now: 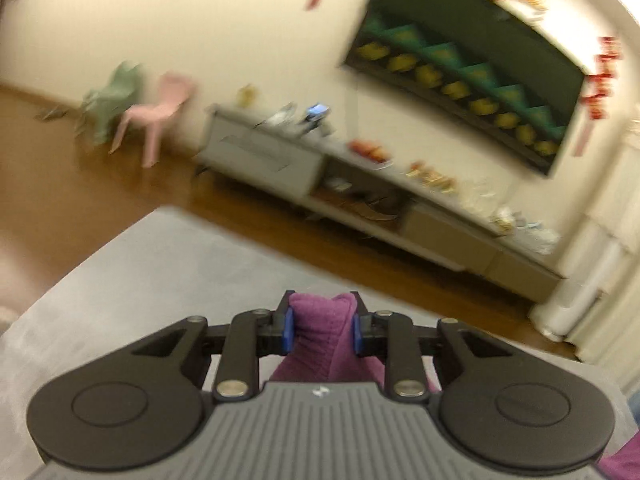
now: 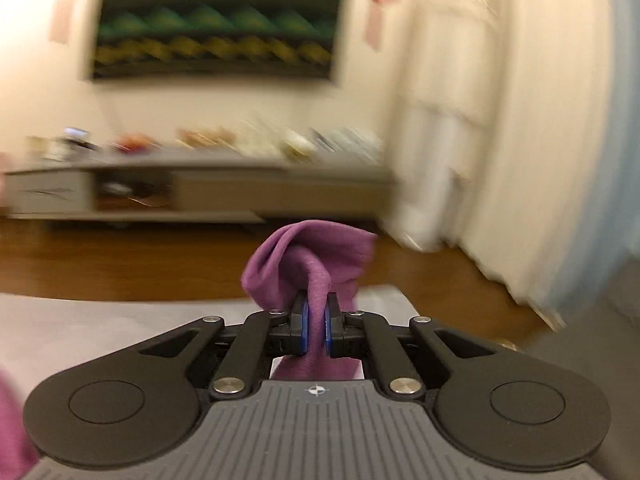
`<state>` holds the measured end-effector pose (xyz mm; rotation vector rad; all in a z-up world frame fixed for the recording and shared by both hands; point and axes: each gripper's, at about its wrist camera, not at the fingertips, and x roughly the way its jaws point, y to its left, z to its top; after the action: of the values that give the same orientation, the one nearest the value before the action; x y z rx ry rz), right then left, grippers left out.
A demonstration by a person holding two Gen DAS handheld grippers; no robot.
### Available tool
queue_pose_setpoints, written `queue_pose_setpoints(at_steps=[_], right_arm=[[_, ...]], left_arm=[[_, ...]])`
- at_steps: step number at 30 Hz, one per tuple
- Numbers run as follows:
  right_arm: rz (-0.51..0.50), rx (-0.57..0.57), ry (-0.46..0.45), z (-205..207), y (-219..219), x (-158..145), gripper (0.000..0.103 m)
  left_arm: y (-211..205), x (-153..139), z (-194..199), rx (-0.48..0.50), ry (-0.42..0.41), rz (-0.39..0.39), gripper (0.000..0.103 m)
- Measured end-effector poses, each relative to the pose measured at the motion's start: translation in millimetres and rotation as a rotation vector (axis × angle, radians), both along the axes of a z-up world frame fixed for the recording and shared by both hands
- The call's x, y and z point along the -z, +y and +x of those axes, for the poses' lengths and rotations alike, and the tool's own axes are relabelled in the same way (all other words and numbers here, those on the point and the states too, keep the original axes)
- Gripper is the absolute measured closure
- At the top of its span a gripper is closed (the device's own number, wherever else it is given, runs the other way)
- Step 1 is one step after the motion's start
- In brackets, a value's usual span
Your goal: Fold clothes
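A purple garment (image 1: 320, 332) is pinched between the blue pads of my left gripper (image 1: 322, 330), which is shut on a thick bunch of it and held above a grey surface (image 1: 152, 272). My right gripper (image 2: 315, 330) is shut on another part of the purple garment (image 2: 308, 260), whose cloth bulges up past the fingertips. More purple cloth shows at the lower left edge of the right wrist view (image 2: 12, 440). Most of the garment hangs below the grippers, out of sight.
Beyond the grey surface (image 2: 100, 320) lies a brown wooden floor (image 1: 80, 184). A long low cabinet (image 1: 360, 200) with clutter stands against the far wall under a dark framed picture (image 1: 460, 68). Pink and green small chairs (image 1: 152, 112) stand at the left. Pale curtains (image 2: 520, 120) hang at the right.
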<state>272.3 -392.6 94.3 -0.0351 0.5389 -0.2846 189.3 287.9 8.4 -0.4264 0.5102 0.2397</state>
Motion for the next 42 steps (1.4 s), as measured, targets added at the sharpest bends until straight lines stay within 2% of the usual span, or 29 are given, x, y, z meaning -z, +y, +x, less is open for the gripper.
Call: queue_pose_setpoints(at_steps=[1, 3, 4, 7, 9, 10, 12, 14, 15, 16, 17, 18, 19, 20, 22, 24, 26, 29, 30, 31, 32, 34, 35, 36, 37, 38, 40, 41, 42], right_arm=[[0.000, 0.050, 0.025, 5.5, -7.5, 16.7, 0.097], [0.079, 0.105, 0.033, 0.6, -22.6, 44.2, 0.097], [0.137, 0.112, 0.034, -2.5, -28.3, 54.3, 0.097], [0.185, 0.006, 0.065, -2.9, -13.9, 60.8, 0.096], [0.255, -0.064, 0.043, -4.1, -7.4, 37.7, 0.096], [0.299, -0.059, 0.012, -0.7, -9.7, 25.3, 0.096], [0.310, 0.041, -0.047, 19.3, -13.4, 7.8, 0.096], [0.276, 0.102, -0.008, 32.2, -17.7, 12.1, 0.093], [0.258, 0.130, 0.016, 38.2, -19.9, 15.3, 0.080], [0.242, 0.113, 0.062, 46.4, -14.5, 22.6, 0.053], [0.215, 0.078, 0.084, 44.7, -3.8, 31.7, 0.040], [0.168, 0.044, 0.072, 35.4, 9.0, 39.0, 0.021], [0.110, 0.004, 0.054, 22.7, 26.7, 46.2, 0.014], [0.050, -0.038, 0.036, 9.5, 45.2, 53.5, 0.014], [0.024, -0.185, 0.048, -17.9, 85.4, 72.7, 0.014], [0.048, -0.397, 0.088, -43.1, 122.1, 94.3, 0.014], [0.055, -0.582, 0.142, -65.0, 157.8, 115.6, 0.014], [-0.034, -0.732, 0.217, -58.3, 199.9, 145.8, 0.014], [-0.066, -0.766, 0.252, -54.3, 209.5, 151.5, 0.019], [-0.083, -0.786, 0.286, -50.6, 214.0, 158.8, 0.025], [-0.099, -0.803, 0.320, -46.8, 217.7, 166.7, 0.031], [-0.080, -0.814, 0.357, -21.5, 213.1, 168.8, 0.067], [-0.056, -0.822, 0.365, -13.8, 209.3, 161.3, 0.082], [-0.046, -0.821, 0.352, -7.5, 210.4, 151.0, 0.093], [-0.038, -0.818, 0.334, -1.3, 212.5, 140.2, 0.094], [-0.031, -0.815, 0.317, 4.8, 214.7, 129.5, 0.095], [0.081, -0.809, 0.241, 15.0, 210.0, 103.4, 0.094], [0.147, -0.796, 0.202, 20.1, 206.0, 94.9, 0.094], [0.214, -0.779, 0.162, 25.2, 201.7, 87.5, 0.081]], left_arm=[[7.5, 7.1, 0.7, -0.020, 0.032, -0.010, 0.078], [15.2, 12.3, 0.5, 0.029, 0.066, 0.004, 0.078], [12.3, 10.5, -0.3, 0.088, 0.080, 0.043, 0.078], [-5.6, 3.1, -12.0, 0.273, 0.113, 0.199, 0.076], [-20.3, 0.0, -21.2, 0.361, 0.137, 0.319, 0.071], [-19.6, -2.5, -26.0, 0.361, 0.133, 0.333, 0.070], [-14.8, -8.0, -35.7, 0.343, 0.121, 0.341, 0.063], [-3.8, -18.2, -41.1, 0.291, 0.084, 0.312, 0.053], [0.4, -23.7, -42.5, 0.274, 0.058, 0.287, 0.048], [4.4, -29.1, -43.7, 0.259, 0.030, 0.259, 0.047], [4.4, -30.9, -38.4, 0.250, 0.029, 0.259, 0.043], [3.6, -32.1, -31.8, 0.243, 0.033, 0.264, 0.039], [-2.3, -26.2, -17.0, 0.255, 0.069, 0.287, 0.037], [-9.3, -18.9, -0.5, 0.272, 0.111, 0.312, 0.034], [-22.7, -1.1, 27.7, 0.299, 0.196, 0.349, 0.033], [-34.7, 25.4, 54.7, 0.327, 0.281, 0.367, 0.033], [-47.2, 46.2, 77.3, 0.355, 0.361, 0.426, 0.033], [-48.8, 67.6, 90.1, 0.382, 0.408, 0.477, 0.037], [-50.2, 70.7, 94.2, 0.404, 0.410, 0.492, 0.039], [-51.0, 74.6, 97.6, 0.423, 0.414, 0.497, 0.040], [-51.7, 78.6, 100.8, 0.440, 0.419, 0.501, 0.048], [-50.0, 83.8, 105.9, 0.472, 0.409, 0.491, 0.064], [-43.4, 82.0, 105.7, 0.449, 0.387, 0.462, 0.085], [-36.1, 79.6, 105.1, 0.420, 0.363, 0.430, 0.091], [-28.9, 77.2, 104.5, 0.391, 0.340, 0.397, 0.098], [-21.6, 74.8, 103.9, 0.361, 0.316, 0.365, 0.098], [16.1, 66.6, 99.5, 0.194, 0.268, 0.240, 0.098], [26.9, 69.3, 96.4, 0.141, 0.280, 0.225, 0.098], [35.6, 73.0, 93.3, 0.096, 0.299, 0.223, 0.098]])
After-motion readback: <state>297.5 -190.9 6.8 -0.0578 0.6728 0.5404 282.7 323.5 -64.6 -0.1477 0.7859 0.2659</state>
